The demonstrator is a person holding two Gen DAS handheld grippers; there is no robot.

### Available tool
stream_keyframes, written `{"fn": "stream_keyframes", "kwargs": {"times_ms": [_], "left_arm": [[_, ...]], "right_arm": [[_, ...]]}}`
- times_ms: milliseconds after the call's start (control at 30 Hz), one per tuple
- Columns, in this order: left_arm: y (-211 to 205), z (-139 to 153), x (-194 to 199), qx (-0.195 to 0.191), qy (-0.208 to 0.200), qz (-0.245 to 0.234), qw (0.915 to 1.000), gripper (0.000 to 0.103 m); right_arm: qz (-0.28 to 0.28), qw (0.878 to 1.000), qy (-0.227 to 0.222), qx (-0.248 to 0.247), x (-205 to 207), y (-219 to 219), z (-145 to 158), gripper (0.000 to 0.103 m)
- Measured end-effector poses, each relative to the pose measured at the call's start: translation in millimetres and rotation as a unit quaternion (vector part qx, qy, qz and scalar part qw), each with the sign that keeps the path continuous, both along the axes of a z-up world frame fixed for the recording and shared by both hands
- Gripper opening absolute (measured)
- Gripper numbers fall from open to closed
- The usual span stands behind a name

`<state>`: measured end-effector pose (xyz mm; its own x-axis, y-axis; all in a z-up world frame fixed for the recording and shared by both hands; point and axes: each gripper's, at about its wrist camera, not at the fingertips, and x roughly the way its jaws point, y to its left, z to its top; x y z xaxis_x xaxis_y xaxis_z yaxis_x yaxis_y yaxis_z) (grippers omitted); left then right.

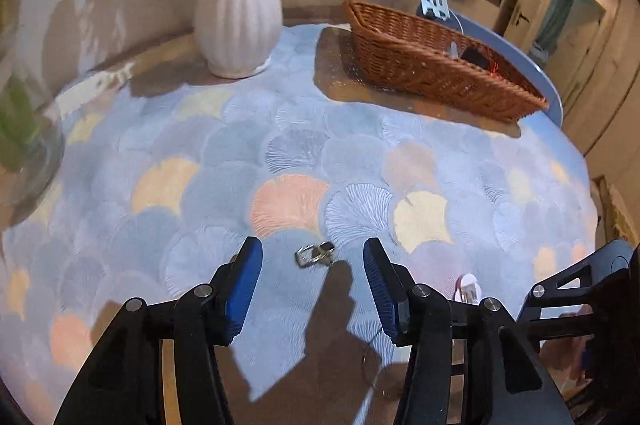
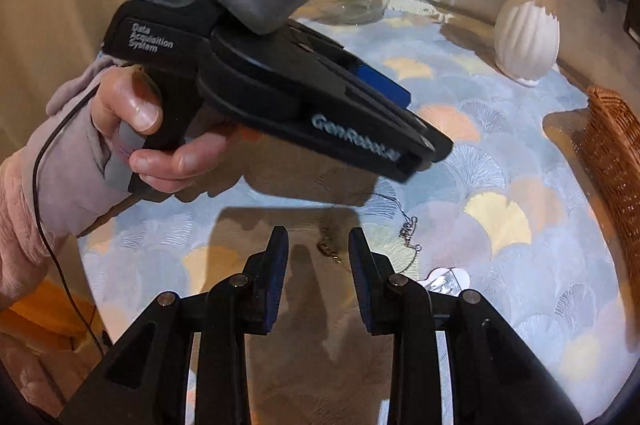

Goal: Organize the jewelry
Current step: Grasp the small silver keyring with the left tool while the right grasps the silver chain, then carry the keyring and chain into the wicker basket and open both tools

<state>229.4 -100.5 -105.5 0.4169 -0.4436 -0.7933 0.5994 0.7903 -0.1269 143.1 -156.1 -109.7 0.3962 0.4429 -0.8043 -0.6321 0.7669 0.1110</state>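
Open right claw (image 2: 318, 245) — necklace (image 2: 408, 227) beside

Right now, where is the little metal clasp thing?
In the left wrist view, the small metal clasp lies on the shell-patterned cloth, just ahead of the left gripper, between its open blue fingertips.

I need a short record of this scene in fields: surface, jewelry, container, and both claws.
surface: table with shell-pattern cloth
jewelry: small metal piece and thin chain, both lying on the cloth
container: wicker basket, no jewelry visible in it
other: white ribbed vase
left claw: open, metal piece between its fingers, untouched
right claw: open, holds nothing
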Motion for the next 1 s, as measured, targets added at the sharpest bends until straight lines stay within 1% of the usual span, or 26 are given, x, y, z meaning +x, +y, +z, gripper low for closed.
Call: {"fn": "stream_keyframes", "kwargs": {"times_ms": [100, 200, 267, 433, 500, 567, 633, 667, 700, 733, 767, 833, 1000], "left_arm": [[0, -8, 4, -0.008, 0.007, -0.001, 0.9999, 0.053], [3, -7, 1, -0.016, 0.003, -0.009, 0.9998, 0.052], [4, -9, -1, -0.009, 0.001, -0.014, 0.9999, 0.051], [-2, -10, -8, 0.014, -0.017, -0.027, 0.9994, 0.051], [-5, -11, -9, 0.024, -0.025, -0.029, 0.9990, 0.051], [-7, -11, -10, 0.030, -0.030, -0.028, 0.9987, 0.051], [-8, -11, -9, 0.032, -0.033, -0.025, 0.9986, 0.050], [-8, -11, -9, 0.033, -0.035, -0.022, 0.9986, 0.044], [-9, -11, -8, 0.034, -0.037, -0.019, 0.9986, 0.035], [-9, -10, -7, 0.033, -0.039, -0.016, 0.9986, 0.030], [-9, -10, -6, 0.031, -0.039, -0.016, 0.9986, 0.022], [-9, -10, -6, 0.031, -0.041, -0.017, 0.9985, 0.022], [-11, -10, -11, 0.036, -0.051, -0.022, 0.9978, 0.022]], "right_arm": [[0.005, 1.000, 0.009, 0.003, 2, -2, -5, 0.034], [0.013, 1.000, -0.004, -0.003, 1, 1, -4, 0.034], [0.017, 1.000, -0.004, -0.015, 1, 5, -7, 0.033], [0.019, 0.999, -0.024, -0.036, 0, 13, -10, 0.032], [0.016, 0.998, -0.033, -0.043, 0, 14, -11, 0.030], [0.016, 0.998, -0.036, -0.044, -1, 15, -11, 0.021], [0.017, 0.998, -0.037, -0.044, -1, 15, -11, 0.018], [0.017, 0.998, -0.036, -0.044, 1, 15, -11, 0.017], [0.015, 0.998, -0.036, -0.043, 0, 15, -11, 0.017], [0.012, 0.998, -0.035, -0.043, 0, 15, -10, 0.015], [0.010, 0.998, -0.034, -0.042, 1, 15, -11, 0.012], [0.008, 0.999, -0.034, -0.042, 1, 14, -10, 0.012], [0.010, 0.998, -0.046, -0.049, -18, 17, -6, 0.012]]}}
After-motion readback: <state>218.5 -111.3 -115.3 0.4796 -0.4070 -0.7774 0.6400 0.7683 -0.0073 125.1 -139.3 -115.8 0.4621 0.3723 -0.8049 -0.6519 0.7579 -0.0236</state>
